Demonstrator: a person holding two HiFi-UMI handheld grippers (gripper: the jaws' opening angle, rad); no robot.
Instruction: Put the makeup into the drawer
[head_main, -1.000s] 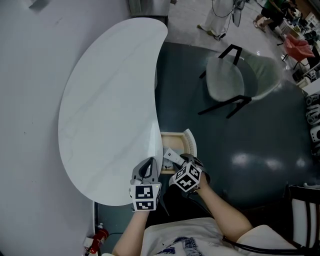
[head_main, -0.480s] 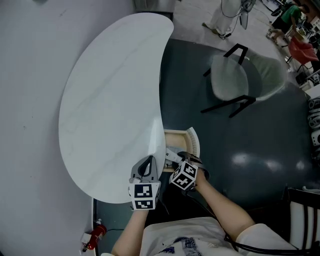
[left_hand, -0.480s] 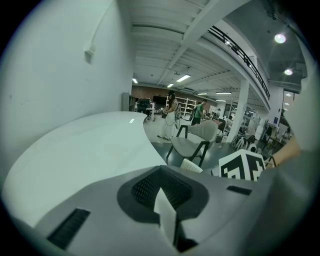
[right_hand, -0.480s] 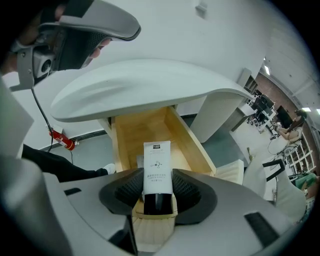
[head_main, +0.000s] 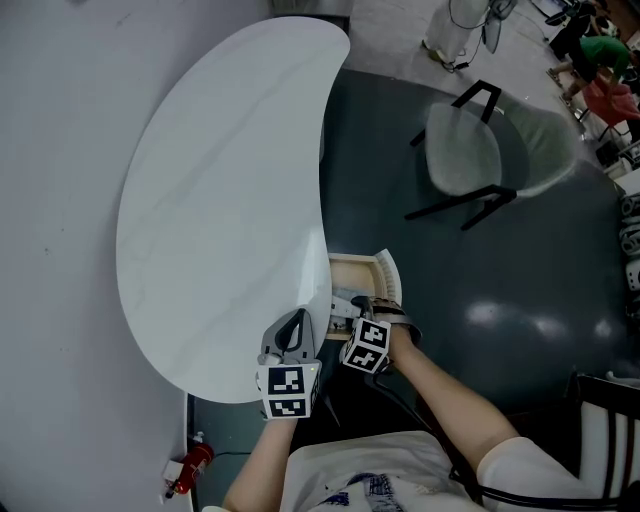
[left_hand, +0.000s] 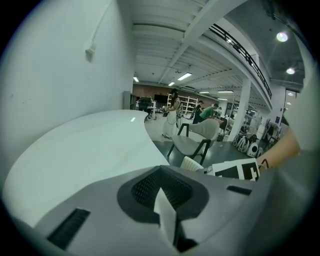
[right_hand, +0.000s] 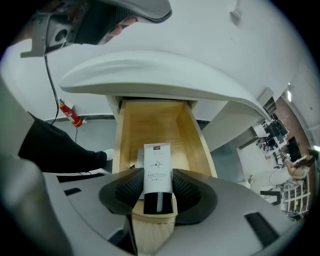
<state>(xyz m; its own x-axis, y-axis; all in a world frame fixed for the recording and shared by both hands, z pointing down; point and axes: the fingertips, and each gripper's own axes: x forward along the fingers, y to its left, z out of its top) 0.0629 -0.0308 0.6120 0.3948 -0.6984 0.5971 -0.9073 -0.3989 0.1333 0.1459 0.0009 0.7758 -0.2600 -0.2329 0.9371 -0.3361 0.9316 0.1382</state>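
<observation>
Nearly done: right tool (right_hand: 158, 192) clamps the tube (right_hand: 157, 170), pointing down into the open drawer (right_hand: 127, 130). Left tool (head_main: 290, 340) closed, empty, at the surface (head_main: 220, 200) edge. Remaining: release tube, maybe shut drawer

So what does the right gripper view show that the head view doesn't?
Only the right gripper view: the right gripper with its jaws pressing on a black-capped white tube, over the drawer. Only the head view: the chair, and the whole curved outline of the table. Both: the white table and the open wooden drawer under its edge.
</observation>
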